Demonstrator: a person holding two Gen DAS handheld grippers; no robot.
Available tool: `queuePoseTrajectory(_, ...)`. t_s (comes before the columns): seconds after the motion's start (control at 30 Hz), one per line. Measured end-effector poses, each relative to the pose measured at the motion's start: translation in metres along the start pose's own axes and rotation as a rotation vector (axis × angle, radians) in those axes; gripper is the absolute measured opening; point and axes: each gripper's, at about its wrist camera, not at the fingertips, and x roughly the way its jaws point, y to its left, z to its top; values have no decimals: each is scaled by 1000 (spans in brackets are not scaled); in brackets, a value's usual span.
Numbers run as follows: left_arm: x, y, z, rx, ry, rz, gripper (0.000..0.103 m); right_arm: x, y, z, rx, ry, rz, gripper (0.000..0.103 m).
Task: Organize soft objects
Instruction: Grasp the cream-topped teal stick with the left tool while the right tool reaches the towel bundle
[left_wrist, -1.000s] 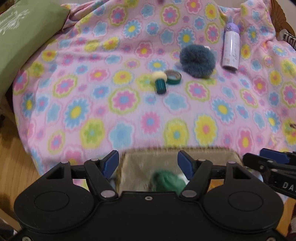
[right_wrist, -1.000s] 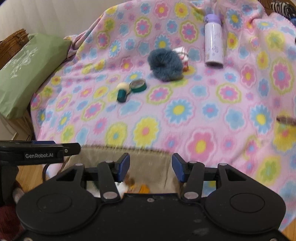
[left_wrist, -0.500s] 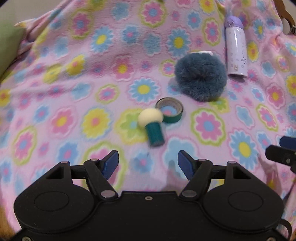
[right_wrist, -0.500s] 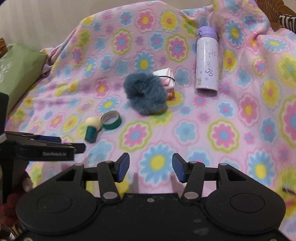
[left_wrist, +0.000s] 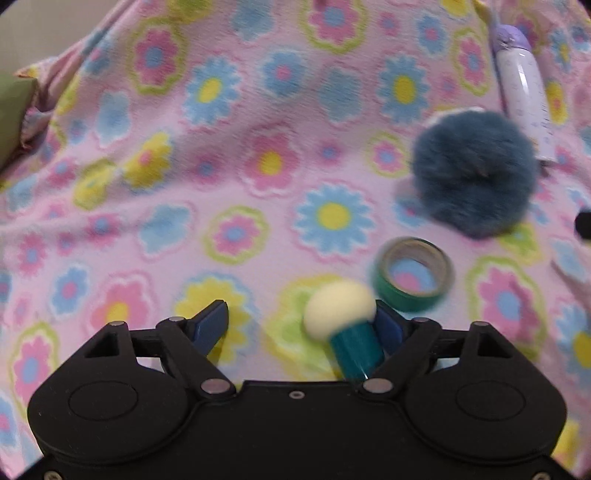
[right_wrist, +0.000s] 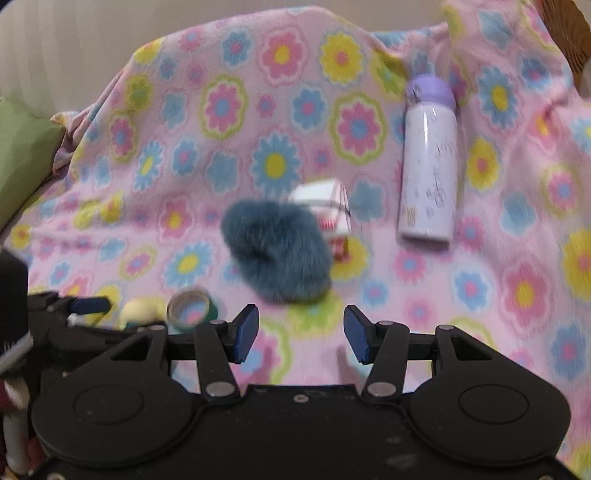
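Lying on flowered pink blanket (left_wrist: 258, 110): mushroom-shaped soft toy (left_wrist: 343, 325), cream cap, teal stem, set between the spread fingers of the left gripper (left_wrist: 301, 325), stem close against the right-hand finger, contact uncertain through blur. Green tape roll (left_wrist: 413, 275) just beyond the toy's cap. Fluffy blue pom-pom (right_wrist: 277, 251) near mid-blanket, directly ahead of the right gripper (right_wrist: 301, 336), whose jaws stand open on nothing. Small white and pink box (right_wrist: 332, 214) touching the pom-pom's far side. Lavender-capped white bottle (right_wrist: 428, 166) lying well to its right. Green cushion (right_wrist: 22, 155) at left edge
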Motion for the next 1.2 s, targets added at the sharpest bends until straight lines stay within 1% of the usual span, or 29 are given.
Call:
queuePoseTrajectory(0.03, 2, 2, 0, 2, -7, 12, 83, 4, 0, 6, 2, -17, 0, 51)
queuePoseTrajectory(0.07, 5, 4, 0, -2, -16, 15, 91, 7, 1, 13, 9, -37, -4, 51)
queuePoseTrajectory(0.13, 10, 9, -7, -17, -53, 23, 101, 12, 1, 27, 32, -72, -11, 51)
queuePoseTrajectory(0.17, 12, 14, -12, -42, -77, 3, 101, 17, 0, 36, 48, -86, -13, 51)
queuePoseTrajectory(0.23, 14, 23, -11, -81, -64, -39, 101, 30, -2, 54, 82, -96, -17, 51)
queuePoseTrajectory(0.33, 13, 20, -11, -70, -71, -32, 101, 51, -2, 76, 111, -78, -27, 51)
queuePoseTrajectory(0.4, 13, 22, -12, -78, -73, -42, 101, 67, 1, 82, 117, -46, -43, 51)
queuePoseTrajectory(0.47, 14, 22, -13, -76, -74, -42, 101, 79, 3, 78, 113, 7, -54, 51)
queuePoseTrajectory(0.53, 14, 22, -14, -77, -75, -43, 101, 80, 6, 60, 103, 50, -30, 51)
queuePoseTrajectory(0.6, 15, 21, -14, -78, -76, -43, 101, 73, 8, 37, 74, 78, 2, 51)
queuePoseTrajectory(0.67, 15, 21, -14, -78, -76, -43, 101, 63, 12, 12, 18, 113, 11, 52)
queuePoseTrajectory(0.73, 15, 21, -14, -77, -76, -43, 101, 53, 13, -5, -18, 135, 17, 52)
queuePoseTrajectory(0.77, 15, 21, -14, -77, -76, -43, 101, 47, 11, -9, -20, 132, 23, 52)
queuePoseTrajectory(0.83, 15, 21, -14, -77, -77, -44, 101, 34, 5, -7, 7, 98, 29, 52)
queuePoseTrajectory(0.9, 14, 21, -14, -77, -77, -44, 101, 28, -2, 7, 52, 44, 22, 55)
queuePoseTrajectory(0.93, 14, 21, -14, -77, -77, -44, 101, 27, -4, 17, 73, 16, 11, 60)
queuePoseTrajectory(0.97, 14, 22, -14, -77, -77, -44, 101, 29, -6, 27, 94, -12, -3, 67)
queuePoseTrajectory(1.0, 14, 22, -14, -78, -77, -44, 101, 34, -7, 37, 113, -33, -15, 69)
queuePoseTrajectory(1.1, 14, 22, -14, -78, -78, -45, 101, 56, -10, 63, 154, -46, -22, 70)
queuePoseTrajectory(1.2, 14, 23, -14, -86, -80, -51, 101, 79, -7, 80, 148, -46, -35, 73)
